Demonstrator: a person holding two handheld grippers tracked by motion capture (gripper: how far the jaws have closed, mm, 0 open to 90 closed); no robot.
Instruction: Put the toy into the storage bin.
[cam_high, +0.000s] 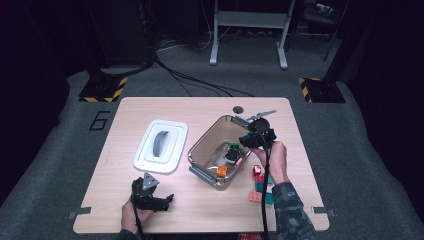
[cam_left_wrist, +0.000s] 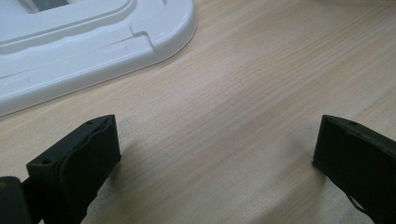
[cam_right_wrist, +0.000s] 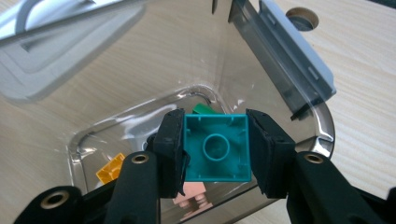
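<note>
1. While the right hand works, the left gripper (cam_high: 159, 199) rests low on the near left of the table (cam_high: 200, 107), jaws wide apart with bare wood between them; it seems parked out of the way, since nothing lies within its reach.
2. Near the right edge, a few loose bricks (cam_high: 260, 190) in red, teal and orange lie just beside the person's right wrist, probably the stock waiting to be packed.
3. Farther in, the right gripper (cam_right_wrist: 215, 149) is clamped on a teal brick (cam_right_wrist: 215, 148), one jaw pressed to each of two opposite sides. Its hollow underside faces the camera, so the brick hangs square between the jaws.
4. That brick is held above the open mouth of the clear bin (cam_right_wrist: 322, 128), over the bottom, likely so that it falls inside when the jaws part.
5. Down in the bin lie an orange brick (cam_right_wrist: 111, 170), a green one (cam_right_wrist: 204, 109) and a pink one (cam_right_wrist: 191, 191) partly hidden under the held brick.
6. To the left of the bin, well apart from both grippers, the white lid (cam_high: 161, 146) lies flat on the table, set aside so the bin stays open for filling.
7. Beyond the table stand a metal frame and hazard-striped feet on grey floor.
</note>
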